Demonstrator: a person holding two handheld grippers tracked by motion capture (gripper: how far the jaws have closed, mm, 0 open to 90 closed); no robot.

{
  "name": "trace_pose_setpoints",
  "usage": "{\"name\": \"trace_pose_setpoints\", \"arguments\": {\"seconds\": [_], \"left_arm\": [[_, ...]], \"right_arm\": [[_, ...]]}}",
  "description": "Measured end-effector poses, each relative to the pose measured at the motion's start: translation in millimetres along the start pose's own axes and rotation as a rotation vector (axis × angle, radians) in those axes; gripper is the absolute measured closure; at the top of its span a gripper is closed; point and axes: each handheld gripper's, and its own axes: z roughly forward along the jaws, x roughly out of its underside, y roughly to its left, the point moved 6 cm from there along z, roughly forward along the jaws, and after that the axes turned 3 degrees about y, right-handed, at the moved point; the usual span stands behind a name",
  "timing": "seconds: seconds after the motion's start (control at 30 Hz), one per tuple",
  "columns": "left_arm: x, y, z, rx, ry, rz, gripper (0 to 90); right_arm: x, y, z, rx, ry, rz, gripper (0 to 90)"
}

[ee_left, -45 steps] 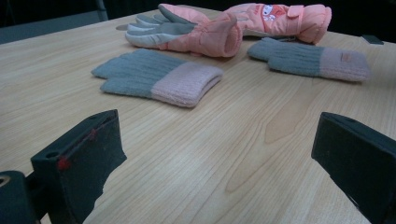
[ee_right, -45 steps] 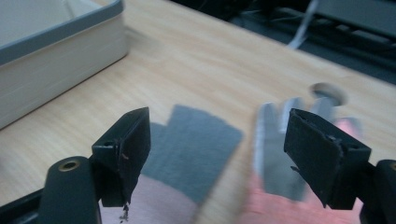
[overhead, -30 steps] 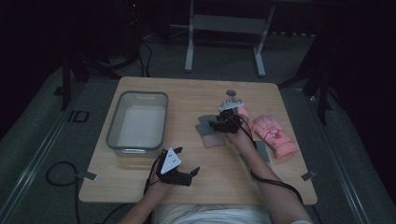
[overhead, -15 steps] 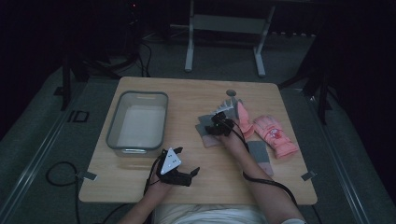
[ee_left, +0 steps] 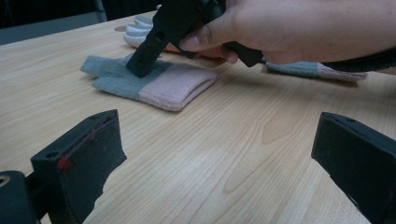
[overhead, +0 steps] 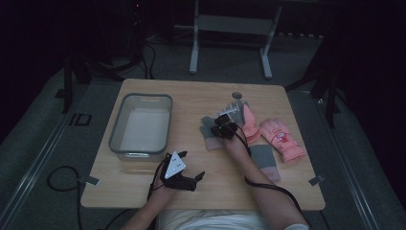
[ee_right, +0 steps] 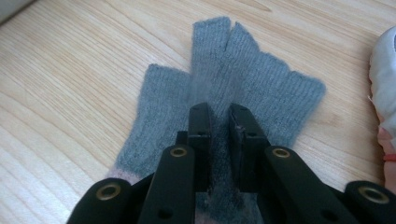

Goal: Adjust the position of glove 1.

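A grey knit glove (ee_right: 266, 84) with a pink cuff lies flat on the wooden table (overhead: 201, 96), right of centre (overhead: 209, 136). My right gripper (ee_right: 219, 114) points down onto its palm. The jaws have just been closing and now pinch a fold of the grey knit between them. In the left gripper view the same glove (ee_left: 159, 86) shows with the right gripper's tip (ee_left: 140, 70) pressed on it, a hand around the gripper. My left gripper (overhead: 194, 178) rests near the table's front edge, its jaws wide open (ee_left: 219, 144) with nothing between them.
A clear plastic tub (overhead: 115, 139) stands on the left of the table. Pink gloves (overhead: 282, 139) and a pink and white one (overhead: 249, 125) lie to the right. A second grey glove (overhead: 265, 160) lies by the right forearm. A small grey cylinder (overhead: 236, 96) stands at the back.
My right gripper has moved a little left and down onto the grey glove and its jaws have closed on the fabric. The left gripper has stayed in place.
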Motion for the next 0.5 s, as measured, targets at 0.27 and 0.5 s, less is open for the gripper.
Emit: {"name": "trace_pose_setpoints", "arguments": {"seconds": [0.27, 0.5], "left_arm": [[0.0, 0.6, -0.2, -0.003, -0.002, -0.002, 1.6], [-0.1, 1.7, -0.7, 0.001, -0.009, -0.019, 1.6]], "right_arm": [[-9.4, 16.4, -37.6, -0.008, -0.070, 0.024, 81.5], [-10.9, 26.7, -87.6, 0.000, -0.167, 0.067, 81.5]]}}
